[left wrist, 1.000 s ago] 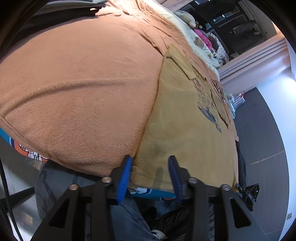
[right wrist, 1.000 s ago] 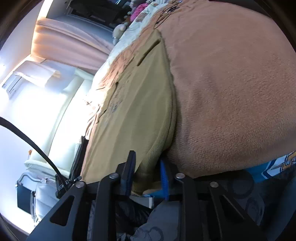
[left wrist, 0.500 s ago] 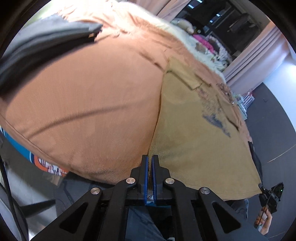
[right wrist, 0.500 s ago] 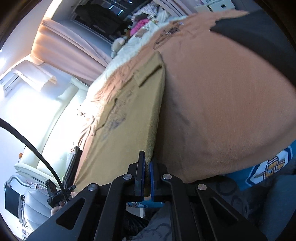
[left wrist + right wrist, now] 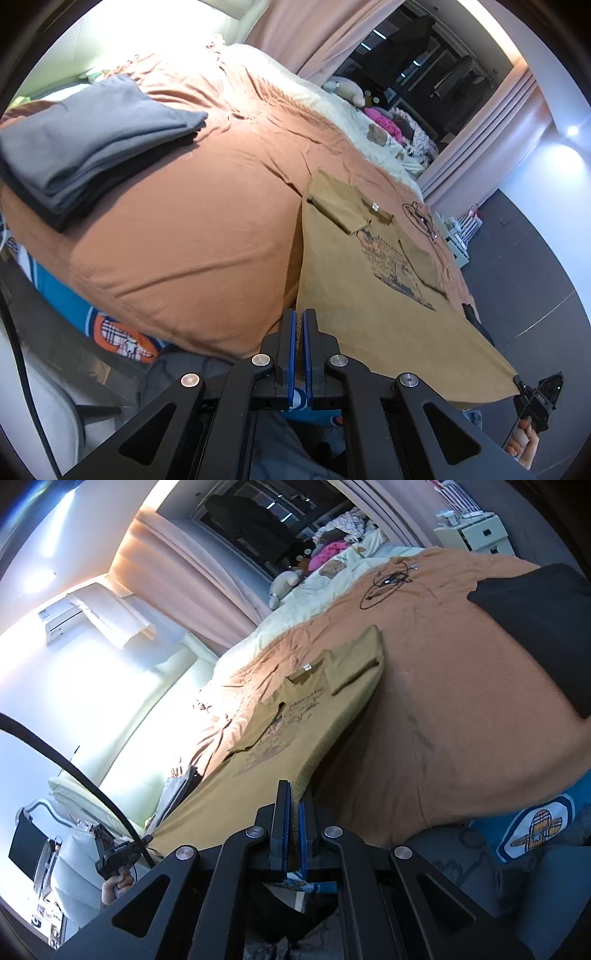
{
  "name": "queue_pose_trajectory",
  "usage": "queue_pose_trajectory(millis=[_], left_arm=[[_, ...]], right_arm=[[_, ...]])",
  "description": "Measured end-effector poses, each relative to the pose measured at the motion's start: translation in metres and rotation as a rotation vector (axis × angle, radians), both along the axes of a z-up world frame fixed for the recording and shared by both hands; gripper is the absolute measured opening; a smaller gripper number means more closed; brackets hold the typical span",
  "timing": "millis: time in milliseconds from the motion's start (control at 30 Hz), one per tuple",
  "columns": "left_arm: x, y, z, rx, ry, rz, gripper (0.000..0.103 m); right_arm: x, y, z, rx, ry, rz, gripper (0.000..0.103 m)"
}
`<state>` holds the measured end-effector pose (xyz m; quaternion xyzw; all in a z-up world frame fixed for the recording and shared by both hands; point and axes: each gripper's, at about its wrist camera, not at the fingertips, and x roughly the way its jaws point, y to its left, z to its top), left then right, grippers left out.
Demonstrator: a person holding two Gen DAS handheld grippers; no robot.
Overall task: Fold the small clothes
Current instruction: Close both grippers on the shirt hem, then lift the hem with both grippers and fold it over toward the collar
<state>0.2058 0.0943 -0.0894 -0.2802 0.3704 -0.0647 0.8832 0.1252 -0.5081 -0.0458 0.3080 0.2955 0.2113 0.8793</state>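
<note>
The mustard T-shirt (image 5: 369,295) is our landmark, and everything turns on how it lies. It rests face up on the orange blanket (image 5: 192,236) covering the bed, its sleeves already folded in over the printed chest, and its long axis runs straight away from us, from the hem at the near edge of the bed up to the collar at the far end. We hold that hem at its two corners. The left gripper (image 5: 300,332) is clenched on the shirt's near-left corner, cloth showing between its blue pads. The right gripper (image 5: 294,819) is clamped on the opposite near corner, seen from the left wrist view as a small black tool at the far end of the hem, with a hand (image 5: 522,441) below it. Between the two corners the hem is stretched fairly straight and raised off the bedding, while the collar half lies flat.

Since both grippers sit at the hem end, equally far from the collar, we judge the coming move to be a carry along that long axis, bringing hem toward collar to halve the shirt. Keeping the two corners level should hold the fold square.

Beyond the shirt's left side, well apart, a stack of folded grey clothes (image 5: 92,147) sits on the blanket. Past the collar lies a tangled black cable (image 5: 388,581).
</note>
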Motion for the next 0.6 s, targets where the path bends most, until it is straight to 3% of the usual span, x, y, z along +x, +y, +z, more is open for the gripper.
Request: queue_pose_trajectory(millis=[367, 600], left_arm=[[-0.058, -0.005, 0.009, -0.005, -0.039, -0.011, 0.003], [-0.05, -0.003, 0.016, 0.001, -0.051, -0.006, 0.003]], right_arm=[[-0.032, -0.009, 0.0, -0.013, -0.001, 0.016, 0.0], [-0.018, -0.02, 0.012, -0.019, -0.002, 0.01, 0.0]])
